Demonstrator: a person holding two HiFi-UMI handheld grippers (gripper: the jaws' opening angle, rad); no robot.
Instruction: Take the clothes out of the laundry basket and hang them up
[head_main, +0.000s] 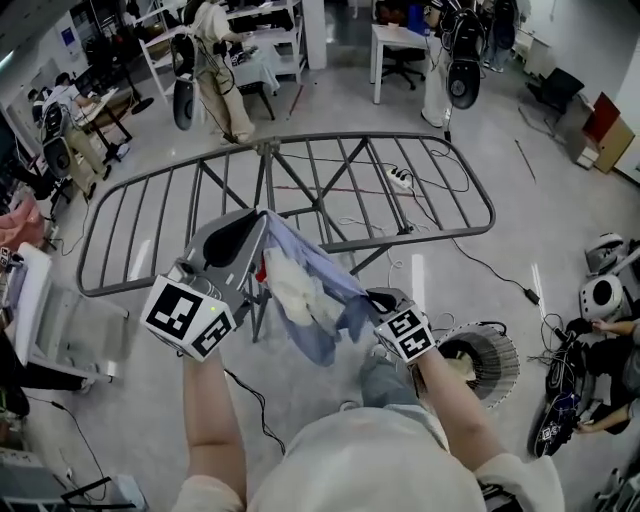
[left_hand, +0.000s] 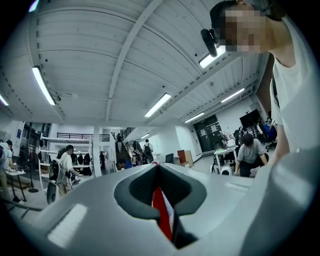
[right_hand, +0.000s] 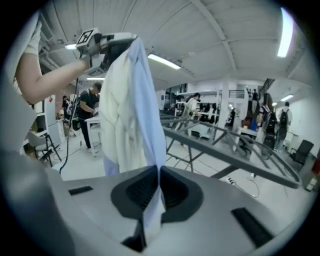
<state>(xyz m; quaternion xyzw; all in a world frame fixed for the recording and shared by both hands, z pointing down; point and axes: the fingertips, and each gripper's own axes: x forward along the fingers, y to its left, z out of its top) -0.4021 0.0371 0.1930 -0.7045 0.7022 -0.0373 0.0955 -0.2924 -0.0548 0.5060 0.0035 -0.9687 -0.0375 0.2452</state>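
A light blue and cream garment (head_main: 310, 300) with a red patch hangs between my two grippers, in front of the grey drying rack (head_main: 330, 165). My left gripper (head_main: 258, 222) is shut on its upper end, where red and white cloth (left_hand: 163, 212) shows between the closed jaws (left_hand: 158, 172). Lower on the right, my right gripper (head_main: 372, 300) is shut on the blue edge. In the right gripper view the garment (right_hand: 132, 115) drapes down from the left gripper (right_hand: 112, 42) into the closed jaws (right_hand: 159, 172). The round laundry basket (head_main: 490, 352) stands on the floor at my right.
The rack's bars (right_hand: 225, 145) stretch wide just beyond the garment. A power strip (head_main: 400, 180) and cables lie on the floor under it. A white stand (head_main: 40, 310) is at the left, equipment and a person (head_main: 600, 330) at the right, desks and people at the back.
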